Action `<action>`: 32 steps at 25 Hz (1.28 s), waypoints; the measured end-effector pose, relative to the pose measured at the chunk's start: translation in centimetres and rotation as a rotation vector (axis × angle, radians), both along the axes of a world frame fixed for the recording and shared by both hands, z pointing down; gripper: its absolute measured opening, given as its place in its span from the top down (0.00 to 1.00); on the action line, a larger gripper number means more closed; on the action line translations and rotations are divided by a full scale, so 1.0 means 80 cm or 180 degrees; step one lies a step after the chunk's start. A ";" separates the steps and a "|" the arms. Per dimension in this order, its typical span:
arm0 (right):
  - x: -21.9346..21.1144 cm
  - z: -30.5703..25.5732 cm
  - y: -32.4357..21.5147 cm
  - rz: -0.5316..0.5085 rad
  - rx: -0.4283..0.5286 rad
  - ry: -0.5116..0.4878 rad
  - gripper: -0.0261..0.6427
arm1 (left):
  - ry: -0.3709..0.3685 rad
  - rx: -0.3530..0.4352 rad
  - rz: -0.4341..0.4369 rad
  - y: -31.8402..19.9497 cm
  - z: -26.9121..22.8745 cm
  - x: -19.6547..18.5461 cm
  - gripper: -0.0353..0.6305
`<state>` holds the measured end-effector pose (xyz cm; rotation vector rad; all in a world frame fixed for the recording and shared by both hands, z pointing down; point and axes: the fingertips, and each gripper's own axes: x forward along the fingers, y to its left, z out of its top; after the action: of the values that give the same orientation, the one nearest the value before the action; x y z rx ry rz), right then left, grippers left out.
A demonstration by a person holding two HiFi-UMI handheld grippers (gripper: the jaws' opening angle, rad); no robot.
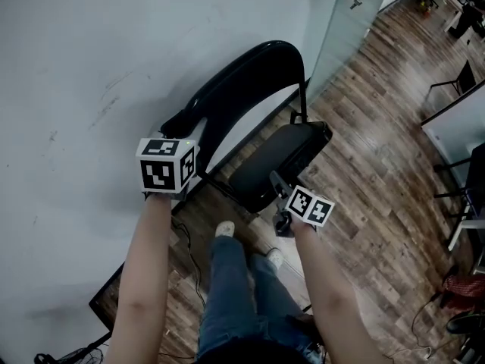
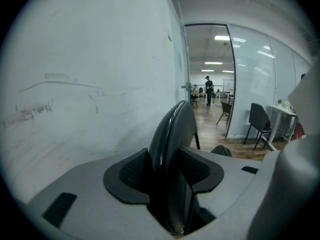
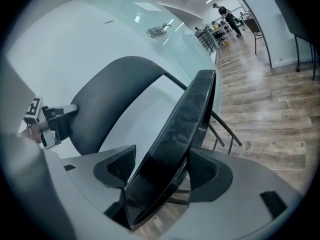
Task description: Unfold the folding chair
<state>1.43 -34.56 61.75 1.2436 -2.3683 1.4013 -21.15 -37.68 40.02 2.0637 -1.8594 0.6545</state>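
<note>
A black folding chair leans folded against the white wall. Its curved backrest (image 1: 242, 74) is uppermost and the padded seat (image 1: 284, 158) hangs in front of it. My left gripper (image 1: 180, 123) is shut on the backrest's left edge; in the left gripper view both pads clamp the backrest (image 2: 175, 129) inside the left gripper (image 2: 165, 170). The right gripper (image 1: 276, 186) is at the seat's lower edge. In the right gripper view the seat (image 3: 190, 114) runs between the jaws of the right gripper (image 3: 160, 168), with a gap at the left pad. The backrest (image 3: 115, 94) and the left gripper (image 3: 50, 121) show behind.
The white wall (image 1: 91, 67) is close behind the chair, with a glass partition (image 1: 341, 29) to its right. Wood floor (image 1: 379, 158) stretches right. The person's shoes (image 1: 224, 229) stand just before the chair. A dark flat panel and cables (image 1: 106, 303) lie lower left. Other chairs (image 2: 260, 124) stand farther off.
</note>
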 end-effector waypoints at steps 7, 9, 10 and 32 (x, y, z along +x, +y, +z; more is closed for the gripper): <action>0.060 0.044 0.030 0.0290 -0.0308 0.0055 0.44 | 0.0065 -0.0043 -0.0035 0.000 0.024 0.002 0.65; 0.076 0.056 0.036 0.0431 -0.0390 0.0081 0.44 | 0.0054 -0.0034 -0.0040 0.001 0.029 0.006 0.65; 0.084 0.063 0.039 0.0491 -0.0430 0.0111 0.44 | 0.0058 -0.0037 -0.0042 0.002 0.032 0.007 0.65; 0.203 0.209 0.087 0.1156 -0.1222 0.0394 0.39 | 0.0191 -0.0093 -0.0159 -0.006 0.113 -0.002 0.64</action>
<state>17.68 -27.60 78.50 1.6338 -1.7394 1.7145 -21.27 -38.18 49.09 1.9899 -1.8508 0.5971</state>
